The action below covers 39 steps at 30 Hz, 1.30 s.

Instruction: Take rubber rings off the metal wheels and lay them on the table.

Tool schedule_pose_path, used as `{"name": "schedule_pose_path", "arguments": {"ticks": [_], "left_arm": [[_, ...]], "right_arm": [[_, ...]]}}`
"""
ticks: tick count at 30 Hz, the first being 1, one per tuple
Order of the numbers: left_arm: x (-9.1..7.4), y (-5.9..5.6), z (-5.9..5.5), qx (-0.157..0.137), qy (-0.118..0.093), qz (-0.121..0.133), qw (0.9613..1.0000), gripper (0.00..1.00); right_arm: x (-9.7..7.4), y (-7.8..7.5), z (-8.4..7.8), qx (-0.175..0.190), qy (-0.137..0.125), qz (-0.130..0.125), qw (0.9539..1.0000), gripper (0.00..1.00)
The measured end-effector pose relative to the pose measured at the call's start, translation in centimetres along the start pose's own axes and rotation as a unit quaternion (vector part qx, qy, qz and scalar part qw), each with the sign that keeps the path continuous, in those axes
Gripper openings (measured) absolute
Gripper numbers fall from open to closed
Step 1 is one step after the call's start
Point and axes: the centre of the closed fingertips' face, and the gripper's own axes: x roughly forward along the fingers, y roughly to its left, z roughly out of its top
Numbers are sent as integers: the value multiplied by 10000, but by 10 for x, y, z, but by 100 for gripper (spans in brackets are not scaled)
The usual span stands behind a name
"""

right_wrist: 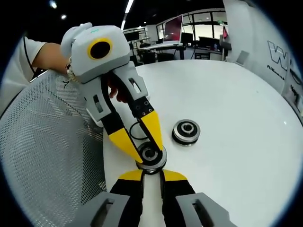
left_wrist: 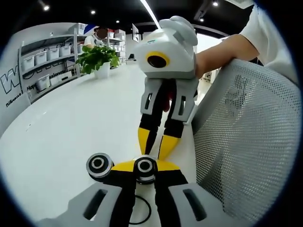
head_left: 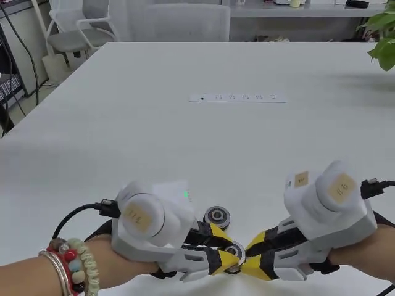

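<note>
A metal wheel (head_left: 234, 251) (left_wrist: 145, 169) (right_wrist: 151, 155) with a dark rubber ring around its rim sits between the yellow jaw tips of my left gripper (head_left: 222, 248) (left_wrist: 145, 166), which is shut on it just above the white table (head_left: 185, 135). My right gripper (head_left: 250, 254) (right_wrist: 152, 176) meets it head-on, with its jaws nearly together on the wheel's rim. A second metal wheel (head_left: 217, 216) (left_wrist: 99, 165) (right_wrist: 185, 131) lies flat beside them. One loose black rubber ring (left_wrist: 139, 210) (right_wrist: 137, 130) lies on the table under the left gripper.
A white power strip (head_left: 237, 97) lies mid-table. A potted plant (head_left: 382, 37) (left_wrist: 97, 57) stands at the far right corner. Chairs (head_left: 80, 31) stand beyond the far edge. A grey mesh chair back (left_wrist: 246, 132) (right_wrist: 47, 142) is close behind the table's near edge.
</note>
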Motion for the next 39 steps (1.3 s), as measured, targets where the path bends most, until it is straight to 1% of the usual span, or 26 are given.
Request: {"name": "schedule_pose_path", "arguments": {"ticks": [2, 4, 5, 6, 10, 14, 16, 21, 28, 35, 36, 37, 39], "left_arm": [[0, 1, 0, -3, -14, 23, 10000, 9], [1, 1, 1, 42, -31, 17, 10000, 9], [0, 1, 0, 29, -13, 19, 10000, 9], [0, 1, 0, 27, -17, 17, 10000, 9], [0, 0, 0, 37, -15, 20, 10000, 9], [0, 0, 0, 41, -11, 24, 10000, 9], [1, 0, 0, 80, 18, 25, 10000, 9], [1, 0, 0, 88, 35, 27, 10000, 9], [0, 1, -1, 91, 59, 32, 9999, 9], [-1, 1, -1, 91, 77, 40, 9999, 9], [-1, 1, -1, 92, 81, 39, 9999, 9], [-1, 1, -1, 90, 83, 35, 9999, 9], [-1, 1, -1, 88, 79, 36, 9999, 9]], "right_arm": [[0, -1, 0, -78, 27, -28, 10000, 7], [-1, -2, -1, -144, 48, -76, 9999, 2], [-1, -4, 2, -220, 0, -128, 9997, 1], [-1, -3, 0, -171, 46, -94, 9998, 1], [-1, -4, 0, -245, 85, -155, 9995, 0], [-2, -5, -1, -149, 80, -168, 9997, 0], [-2, -6, -1, 59, 80, -175, 9998, 0], [-3, -7, -1, 290, 93, -177, 9994, 0], [-6, -10, 1, 417, 11, -203, 9989, 0], [-7, -11, 2, 682, -63, -188, 9975, 0], [-8, -10, 2, 808, -69, -166, 9966, 0], [-9, -12, 3, 860, -123, -201, 9960, 0], [-10, -11, 4, 1232, -170, -146, 9921, 0]]}}
